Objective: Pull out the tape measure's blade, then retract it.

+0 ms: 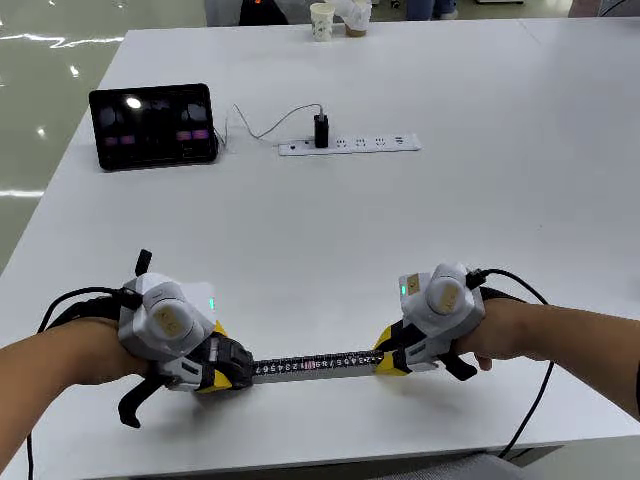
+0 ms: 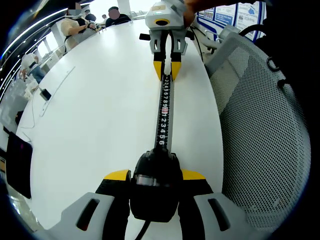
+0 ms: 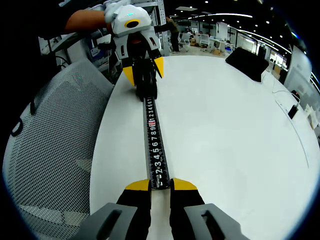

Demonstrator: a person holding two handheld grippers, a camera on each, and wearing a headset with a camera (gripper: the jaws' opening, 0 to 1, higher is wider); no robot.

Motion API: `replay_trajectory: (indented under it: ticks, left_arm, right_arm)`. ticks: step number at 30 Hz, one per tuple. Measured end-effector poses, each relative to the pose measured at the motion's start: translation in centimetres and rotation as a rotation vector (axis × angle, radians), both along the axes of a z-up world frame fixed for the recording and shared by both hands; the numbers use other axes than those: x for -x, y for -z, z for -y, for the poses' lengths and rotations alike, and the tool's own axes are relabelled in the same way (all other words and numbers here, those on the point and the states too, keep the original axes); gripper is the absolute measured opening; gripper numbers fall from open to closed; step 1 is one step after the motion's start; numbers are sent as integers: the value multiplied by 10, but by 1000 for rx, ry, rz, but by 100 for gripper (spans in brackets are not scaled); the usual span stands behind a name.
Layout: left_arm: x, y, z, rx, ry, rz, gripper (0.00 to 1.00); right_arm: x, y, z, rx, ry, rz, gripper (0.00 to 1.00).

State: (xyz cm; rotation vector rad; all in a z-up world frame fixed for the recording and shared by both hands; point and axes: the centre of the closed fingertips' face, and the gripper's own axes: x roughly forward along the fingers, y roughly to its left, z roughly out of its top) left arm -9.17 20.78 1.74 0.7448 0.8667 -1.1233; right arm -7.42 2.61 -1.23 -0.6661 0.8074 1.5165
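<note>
Two claws are being used on the tape measure (image 2: pixel 154 186), which is being held low at the tabletop (image 1: pixel 400 220) near its front edge. Its black body is being clamped between the jaws of the left claw (image 1: pixel 233 366), and the tip of the blade (image 1: pixel 315 364) is being pinched by the closed jaws of the right claw (image 1: pixel 388 362). A short run of blade is being stretched straight between them, numbers facing up; whether it is touching the surface cannot be told. The main risk is judged to be a slip at the right claw, since only the very end of the thin, smooth strip is being gripped. If that pinch is loosened while the spring is pulling, the blade is likely to be whipped back into the body and its hook slammed hard. A second risk is being posed by the rounded body, which could be twisted or squeezed out of the left claw by an off-line pull. Kinking is also being risked if the blade is bent sideways. With the edge so near, anything dropped could be lost toward the chair (image 2: pixel 265 125) beside it.
</note>
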Motion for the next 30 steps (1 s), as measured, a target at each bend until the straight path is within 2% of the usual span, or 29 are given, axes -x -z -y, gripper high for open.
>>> replay_trajectory:
  ticks: [30]
  left_arm:
    - [0, 1, 0, -4, 1, 3, 31]
  right_arm:
    - [-3, 1, 19, 12, 7, 8, 10]
